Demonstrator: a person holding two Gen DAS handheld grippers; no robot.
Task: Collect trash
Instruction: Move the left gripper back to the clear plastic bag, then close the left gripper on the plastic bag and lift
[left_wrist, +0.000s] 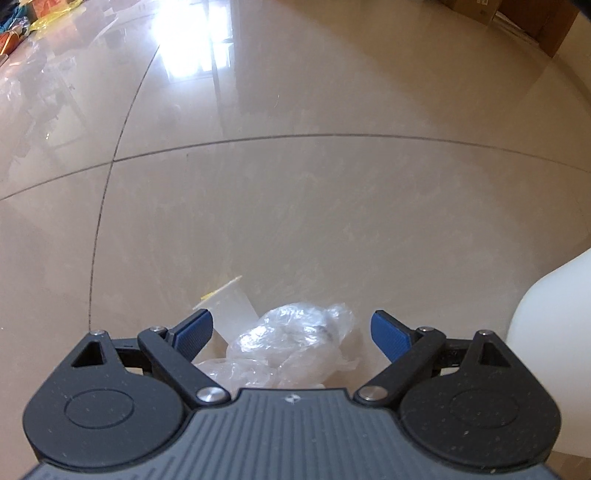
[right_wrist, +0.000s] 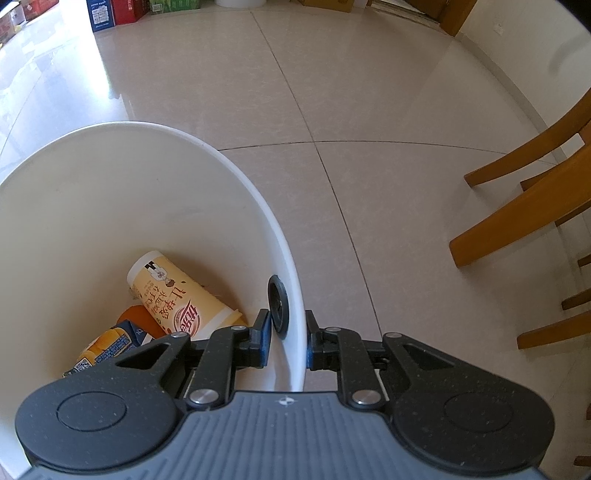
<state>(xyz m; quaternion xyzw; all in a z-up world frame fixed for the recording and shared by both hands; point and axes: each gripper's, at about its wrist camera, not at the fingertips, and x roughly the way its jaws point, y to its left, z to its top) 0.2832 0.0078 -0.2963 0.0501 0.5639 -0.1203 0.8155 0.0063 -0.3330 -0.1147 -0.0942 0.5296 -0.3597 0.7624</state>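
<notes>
Reaching for crumpled plastic on the floor while the bin waits alongside.

Left tongs (left_wrist: 291, 332) stand wide open and hold nothing, with the clear plastic wrap (left_wrist: 295, 347) lying on the tiled floor (left_wrist: 314, 206) between the blue pads; a small clear cup (left_wrist: 229, 310) lies touching it at 10 o'clock. Best to straddle the crumpled bulk, not a loose edge, and close slowly so the film bunches rather than slips. Right tongs (right_wrist: 288, 339) are clamped on the rim of the white bin (right_wrist: 110, 206), which already holds a yellow cup (right_wrist: 177, 291) and a carton (right_wrist: 107, 343). In the left view, bare floor lies open from 9 to 2 o'clock; the bin wall stands near at 3 o'clock, and chair legs (right_wrist: 517, 206) stand beyond the bin in the right view.
</notes>
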